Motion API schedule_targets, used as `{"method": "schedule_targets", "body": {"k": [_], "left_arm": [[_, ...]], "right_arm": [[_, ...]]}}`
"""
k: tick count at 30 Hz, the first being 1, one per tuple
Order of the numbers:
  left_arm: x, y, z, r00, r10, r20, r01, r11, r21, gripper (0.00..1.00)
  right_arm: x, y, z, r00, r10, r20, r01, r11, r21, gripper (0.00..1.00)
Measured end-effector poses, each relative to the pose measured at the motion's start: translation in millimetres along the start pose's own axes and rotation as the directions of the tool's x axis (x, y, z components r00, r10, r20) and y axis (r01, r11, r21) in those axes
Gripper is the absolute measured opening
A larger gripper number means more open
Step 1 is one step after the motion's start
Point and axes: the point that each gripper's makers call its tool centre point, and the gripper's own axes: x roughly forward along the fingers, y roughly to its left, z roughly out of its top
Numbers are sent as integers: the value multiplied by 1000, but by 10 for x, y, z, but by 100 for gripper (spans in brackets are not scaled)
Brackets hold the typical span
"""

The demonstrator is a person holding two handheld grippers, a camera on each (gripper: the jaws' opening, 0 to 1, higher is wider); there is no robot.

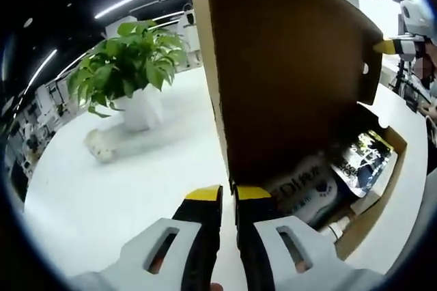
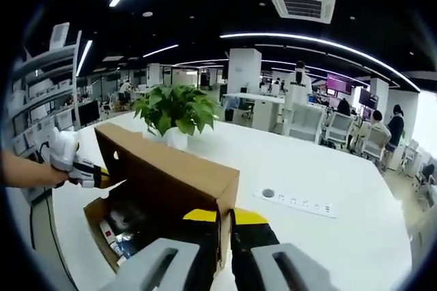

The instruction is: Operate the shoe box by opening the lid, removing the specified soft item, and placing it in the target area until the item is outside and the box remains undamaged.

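Shoe box lid point(image 1: 287, 65) pinched in both claws

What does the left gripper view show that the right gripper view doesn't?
Left gripper view: the white printed pouch and dark glossy packet up close in the brown cardboard shoe box, a small pale object. Right gripper view: white power strip, ceiling air vent. Shared: raised lid, green potted plant, left gripper and right gripper, each shut on the lid's edge.
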Motion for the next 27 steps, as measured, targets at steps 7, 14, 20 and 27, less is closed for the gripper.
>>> {"method": "schedule_targets", "body": {"k": [7,14,20,27], "left_arm": [[18,-6,48,1000,-1,14,1,1000,10,2],[42,6,60,1000,-1,18,1,1000,11,1],[34,8,82,1000,-3,14,3,1000,17,1],[29,-6,118,1000,6,8,-6,999,40,0]], "right_arm": [[78,-50,49,1000,-1,11,2,1000,-17,0],[142,-82,69,1000,4,13,-4,1000,-26,0],[196,-113,31,1000,-1,13,3,993,-115,5],[179,-125,-234,1000,4,-24,-7,995,-100,6]]}}
